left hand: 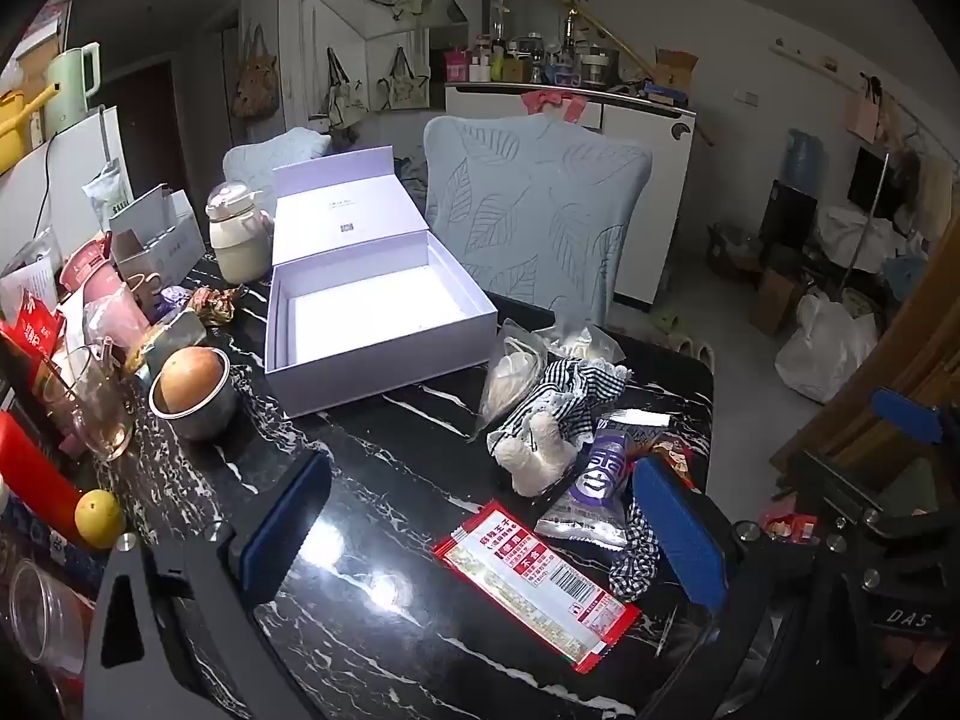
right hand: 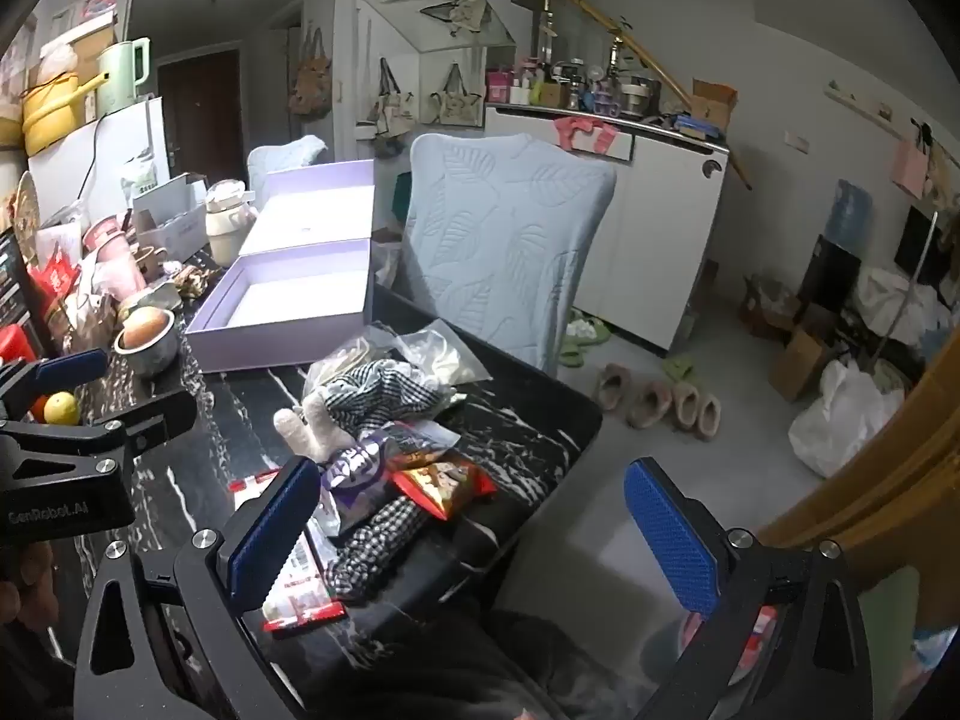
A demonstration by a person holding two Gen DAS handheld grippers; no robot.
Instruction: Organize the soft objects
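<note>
On the black marble table [left hand: 384,462] stands an open lilac box [left hand: 372,300] with nothing in it and its lid up. To its right lies a heap: a white plush toy [left hand: 540,456] in checked cloth [left hand: 576,381], a purple snack packet [left hand: 594,474] and clear bags [left hand: 516,369]. A red-and-white packet [left hand: 540,582] lies flat between the fingers of my left gripper [left hand: 483,522], which is open above the table. My right gripper [right hand: 474,534] is open too, over the table's near right corner, its left pad [right hand: 276,534] beside the checked cloth [right hand: 378,546] and an orange snack packet [right hand: 444,480].
The table's left side is crowded: a metal bowl [left hand: 192,387] holding a round brown thing, a glass jug [left hand: 102,408], a yellow fruit [left hand: 99,519] and a cream jar [left hand: 237,234]. A blue-covered chair [left hand: 534,210] stands behind the table. Slippers [right hand: 660,402] lie on the floor.
</note>
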